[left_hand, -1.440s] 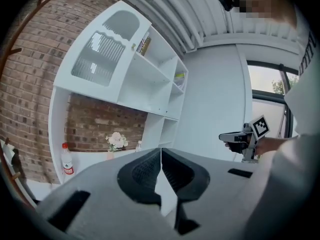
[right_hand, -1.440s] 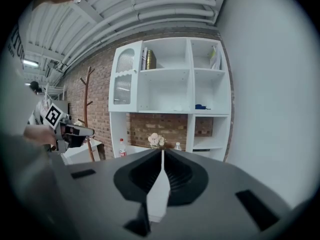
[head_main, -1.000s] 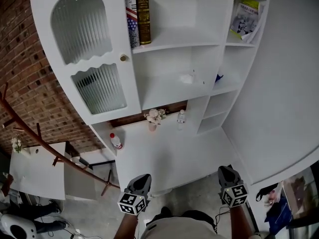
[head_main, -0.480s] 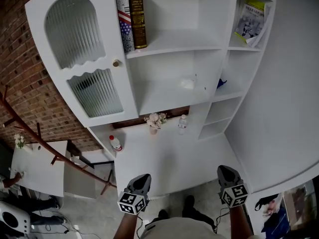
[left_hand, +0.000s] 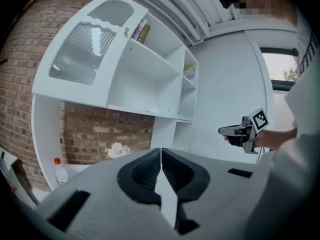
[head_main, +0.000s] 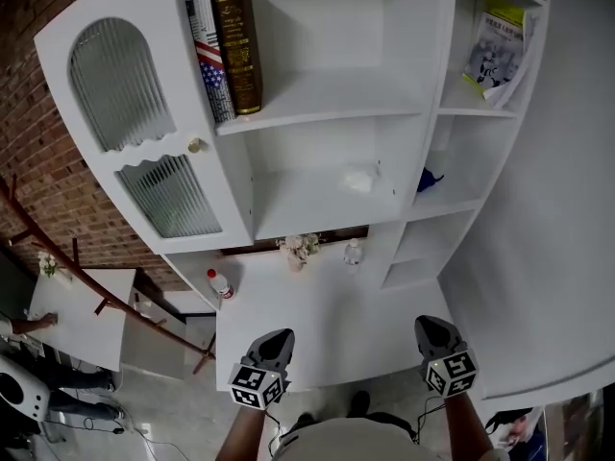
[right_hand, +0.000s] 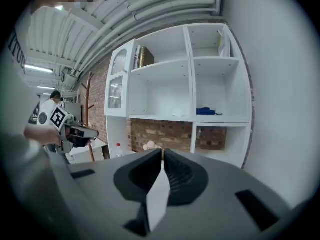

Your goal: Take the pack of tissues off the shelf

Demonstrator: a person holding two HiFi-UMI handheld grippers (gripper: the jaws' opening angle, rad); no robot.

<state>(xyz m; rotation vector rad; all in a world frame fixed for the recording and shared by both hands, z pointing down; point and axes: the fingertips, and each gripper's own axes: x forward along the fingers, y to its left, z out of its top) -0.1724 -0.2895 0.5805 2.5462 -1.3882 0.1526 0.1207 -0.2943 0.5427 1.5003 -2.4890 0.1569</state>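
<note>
The pack of tissues is lying on the middle shelf, near the frame's centre. The left gripper and right gripper are hovering at the bottom, jaws clenched, grasping nothing.

The middle shelf is open-fronted, with bare board left of the tissue pack. On the surface below, flowers and a small bottle stand far back.
</note>
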